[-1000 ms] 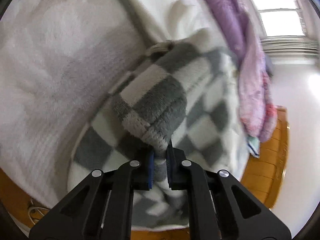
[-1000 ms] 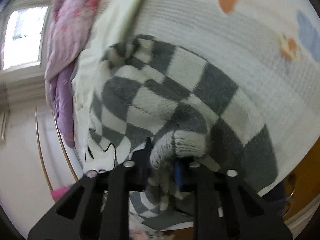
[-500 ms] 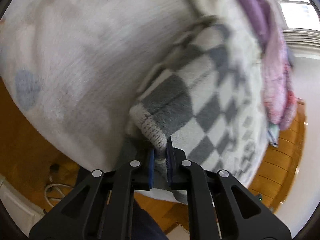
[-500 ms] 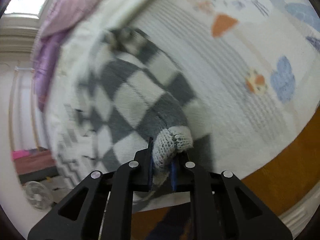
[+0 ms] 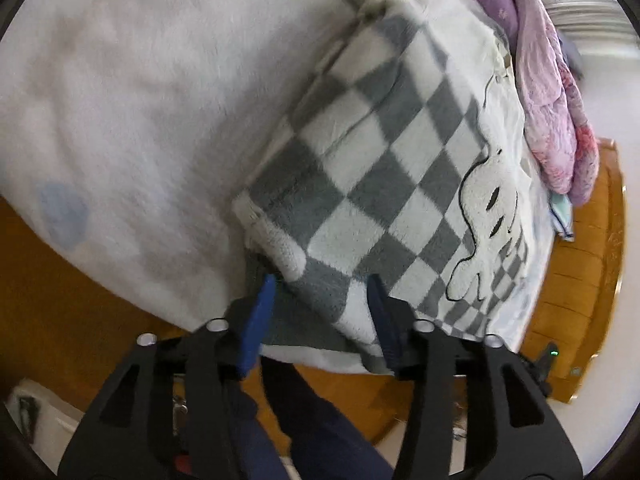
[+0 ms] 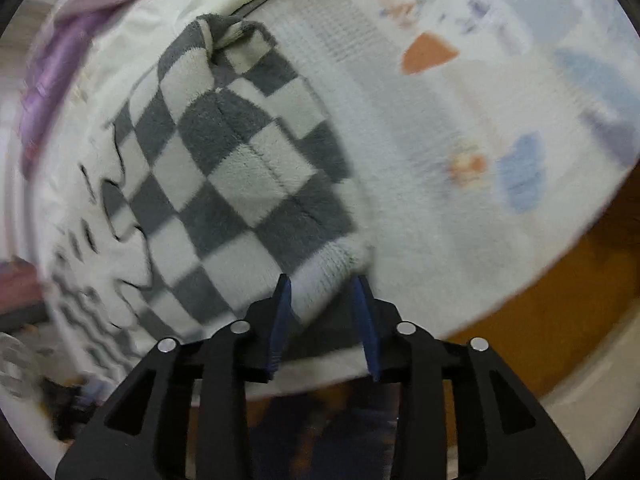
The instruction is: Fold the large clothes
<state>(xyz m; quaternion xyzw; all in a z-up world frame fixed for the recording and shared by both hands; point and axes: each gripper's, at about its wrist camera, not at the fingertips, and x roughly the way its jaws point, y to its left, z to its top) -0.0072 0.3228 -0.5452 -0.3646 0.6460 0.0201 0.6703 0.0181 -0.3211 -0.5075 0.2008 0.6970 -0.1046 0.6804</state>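
Note:
A grey-and-white checkered fleece garment [image 5: 384, 184] with a white cartoon ghost patch [image 5: 488, 216] lies spread on the bed; it also shows in the right wrist view [image 6: 240, 176]. My left gripper [image 5: 322, 284] is open, its blue pads either side of the garment's near corner by a ribbed cuff [image 5: 276, 244]. My right gripper [image 6: 322, 284] is open, its pads either side of the other near corner at the ribbed hem [image 6: 332, 268]. The cloth rests on the bed, not pinched.
The white bed cover [image 5: 140, 100] has pastel prints [image 6: 524, 176]. A purple and pink quilt [image 5: 552, 92] lies piled at the far side. An orange wooden floor [image 5: 576, 280] surrounds the bed. The person's dark-trousered legs [image 5: 320, 420] stand at the bed's edge.
Both grippers pulled the garment's corners toward the near bed edge, laid it flat, and have opened, letting the cloth go.

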